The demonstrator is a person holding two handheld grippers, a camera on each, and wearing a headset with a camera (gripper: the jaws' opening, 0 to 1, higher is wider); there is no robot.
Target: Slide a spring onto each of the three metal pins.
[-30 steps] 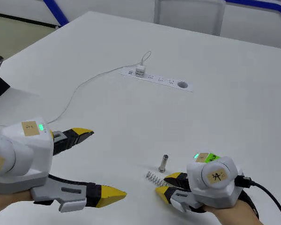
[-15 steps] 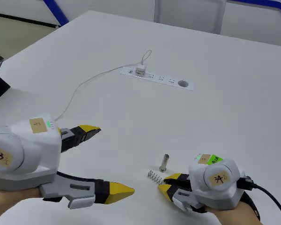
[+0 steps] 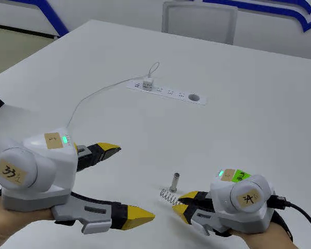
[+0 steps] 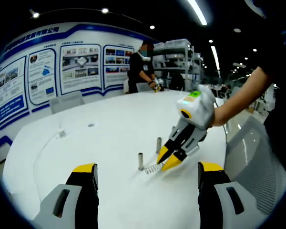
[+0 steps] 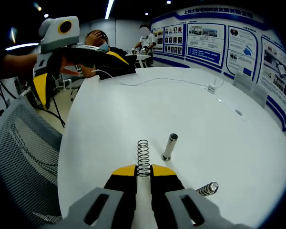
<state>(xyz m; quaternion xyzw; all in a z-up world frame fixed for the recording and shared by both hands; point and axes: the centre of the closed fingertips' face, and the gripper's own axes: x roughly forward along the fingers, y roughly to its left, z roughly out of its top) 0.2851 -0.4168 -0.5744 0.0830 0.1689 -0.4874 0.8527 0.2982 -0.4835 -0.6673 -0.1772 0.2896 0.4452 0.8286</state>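
Your right claw (image 5: 143,172) is pressed together on the near end of a spring (image 5: 143,155). The rest of the coil sticks straight out ahead of the tips, long axis in line with the jaws. In the head view it sits low over the white counter (image 3: 238,124), close to flat. The target looks like the pin (image 5: 169,146), standing upright on the counter just beside the spring's free end, on its right in the right gripper view; coil and pin are apart, not touching. So the axes are crossed, spring roughly level and pin vertical. My read: you need to tip the free end down over the pin's top before anything slides on, and a thin coil held by one end may wobble. A second pin (image 4: 158,144) stands just behind your right claw in the left gripper view; too small to tell if it carries a spring. Your left claw (image 3: 123,181) is spread wide and holds nothing, well apart to the left. The right one is far nearer the pin, so this move is its job.
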